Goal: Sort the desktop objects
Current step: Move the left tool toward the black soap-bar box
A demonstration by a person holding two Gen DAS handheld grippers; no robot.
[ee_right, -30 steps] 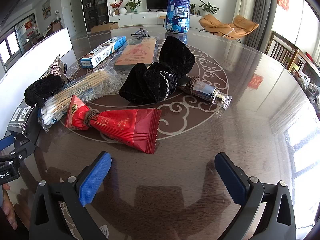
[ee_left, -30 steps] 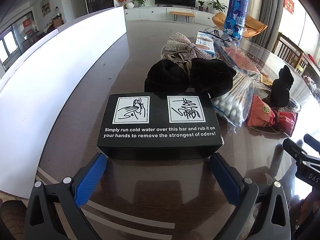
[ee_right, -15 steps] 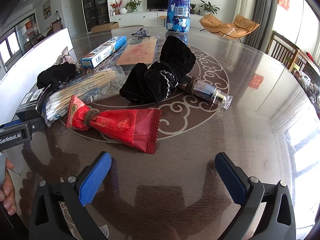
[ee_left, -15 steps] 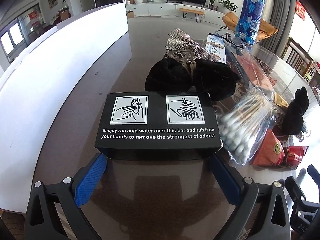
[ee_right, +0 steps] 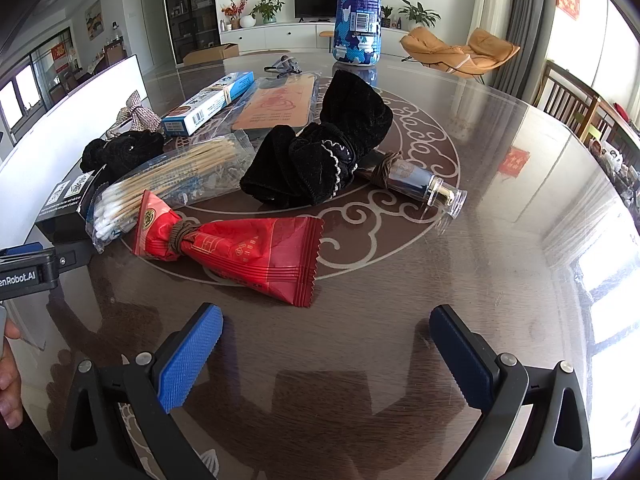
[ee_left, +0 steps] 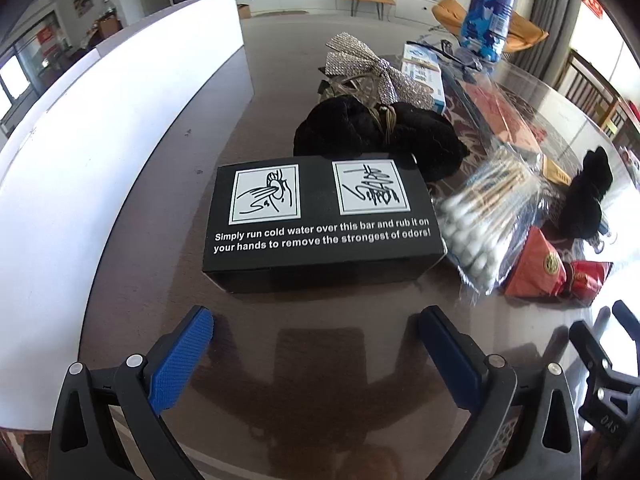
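Note:
A black box [ee_left: 322, 220] with white pictograms and lettering lies on the glossy brown table, just beyond my left gripper [ee_left: 316, 324], which stands open and apart from it. The same black box [ee_right: 66, 204] shows at the left edge of the right wrist view. My right gripper [ee_right: 326, 320] is open, hovering just short of a red packet [ee_right: 248, 250] tied with a brown band. Behind the packet lie a bag of cotton swabs [ee_right: 168, 178], a black velvet scrunchie [ee_right: 320, 152] and a small clear-capped bottle [ee_right: 424, 186].
A white board [ee_left: 80, 152] runs along the table's left side. Beyond the box sit a black fluffy hair tie [ee_left: 376, 136], a sparkly bow [ee_left: 360, 64], a blue-white carton [ee_right: 210, 102], a flat orange pack [ee_right: 276, 106] and a tall blue canister [ee_right: 358, 12]. A hand [ee_right: 8, 380] shows at left.
My left gripper has drawn back from the black box, which was between its pads and now lies ahead of them. The right gripper has barely moved.

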